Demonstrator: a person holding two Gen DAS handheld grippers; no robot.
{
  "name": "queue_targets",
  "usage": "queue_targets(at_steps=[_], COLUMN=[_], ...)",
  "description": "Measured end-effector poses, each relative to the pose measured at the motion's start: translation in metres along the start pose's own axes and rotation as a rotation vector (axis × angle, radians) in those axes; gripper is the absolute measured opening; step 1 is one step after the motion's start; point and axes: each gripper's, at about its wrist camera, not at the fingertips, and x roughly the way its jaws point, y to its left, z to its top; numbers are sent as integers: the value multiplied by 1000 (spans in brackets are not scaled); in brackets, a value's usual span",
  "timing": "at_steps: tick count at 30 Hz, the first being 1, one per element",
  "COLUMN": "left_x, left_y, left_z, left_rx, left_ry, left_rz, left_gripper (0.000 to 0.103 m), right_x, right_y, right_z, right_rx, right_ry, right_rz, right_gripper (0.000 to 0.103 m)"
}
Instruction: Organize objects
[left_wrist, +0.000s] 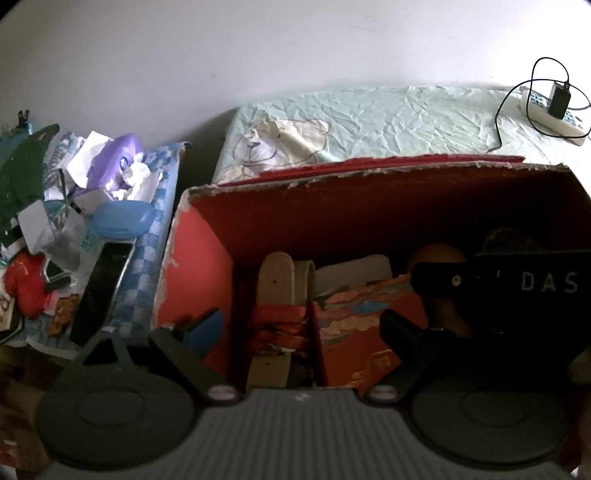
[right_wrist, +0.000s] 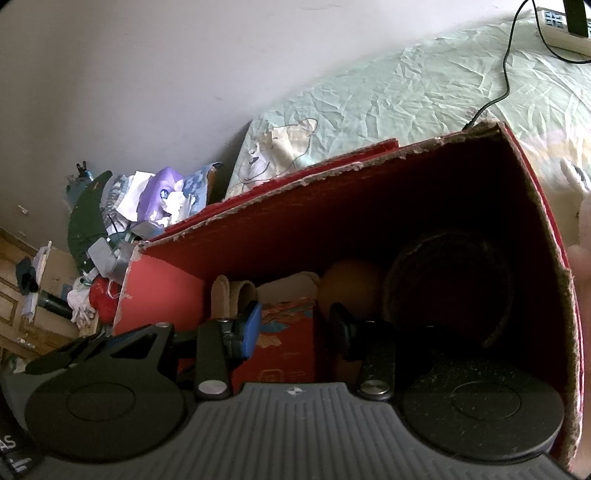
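Only the left wrist view shows a black strap (left_wrist: 517, 282) printed with pale letters, crossing the box to the right of the left gripper (left_wrist: 301, 325). Only the right wrist view shows a dark round bowl-like object (right_wrist: 448, 288) standing in the box's right end, to the right of the right gripper (right_wrist: 293, 326).

Both views look down into one open red cardboard box (left_wrist: 199, 258) with torn edges, resting on a bed (left_wrist: 406, 118) with a pale green sheet. To the left of the box, beyond the left gripper's left finger, a pile of clutter (left_wrist: 85, 206) holds papers, a purple pack and a blue lid.

Inside the box, left to right: a tan belt (left_wrist: 275, 280) wound with a red band stands between the left gripper's spread fingers; a red patterned packet (left_wrist: 360, 321) sits just beside it; behind it an orange rounded object (right_wrist: 351, 286) lies partly hidden.

The left gripper's jaws stand wide apart, gripping nothing. The right gripper's jaws are also parted, either side of the red packet's top; whether they touch it cannot be told.

At far right on the bed lies a power strip (left_wrist: 554, 114) with a black charger and cable.
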Motion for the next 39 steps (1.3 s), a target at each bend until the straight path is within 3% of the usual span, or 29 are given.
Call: queue_targets(at_steps=[14,18,23,30,39], left_x=[2,2,3,3,2], left_y=[-4,-8,-14,-16,-11], left_z=[0,-1,0,-1,-1], left_rx=[-30,-14,17,35,18], left_ry=[14,13,21,21,13], left_rz=[131,170,206,215,147], left_gripper=[93,93,93,93,94], right_x=[-1,1,2,1,1], right_y=[1,-1,-2,-4,-4], right_z=[0,1,2,2,3], right_rx=[-16,-9,-3,13,32], right_ry=[6,25,44,38,38], right_rz=[32,49,60,41,-21], right_gripper=[47,54,54,54,54])
